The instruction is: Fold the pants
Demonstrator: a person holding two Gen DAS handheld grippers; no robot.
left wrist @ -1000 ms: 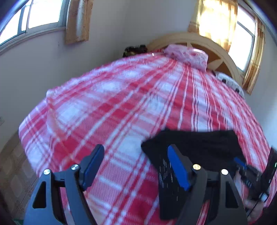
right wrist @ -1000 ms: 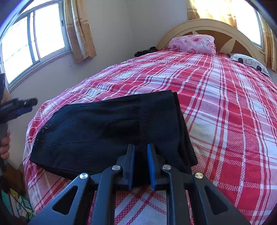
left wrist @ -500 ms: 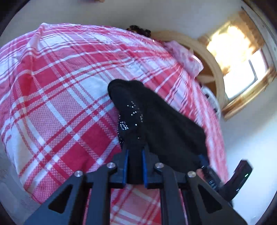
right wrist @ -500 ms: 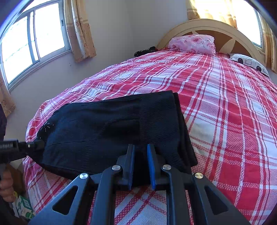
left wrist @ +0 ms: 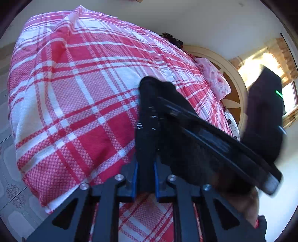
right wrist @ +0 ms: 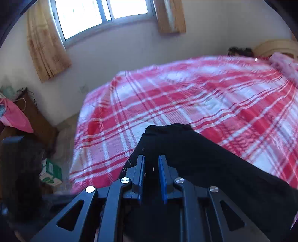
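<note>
Black pants (left wrist: 149, 119) lie bunched at the near edge of the red plaid bed (left wrist: 74, 96), pinched by both the left tongs (left wrist: 145, 178) and the right tongs (right wrist: 151, 176). Only the left view shows the headboard (left wrist: 236, 83); only the right view shows a window (right wrist: 104, 11), curtains (right wrist: 44, 48) and a green box (right wrist: 52, 173).

We see a bed (left wrist: 70, 104) covered by a red-and-white checked spread (right wrist: 186, 100). Black pants (left wrist: 149, 115) lie on it near the foot edge (one end lifted in blue pads). A pink flowered pillow (left wrist: 214, 78) rests by the curved headboard (left wrist: 236, 89).
</note>
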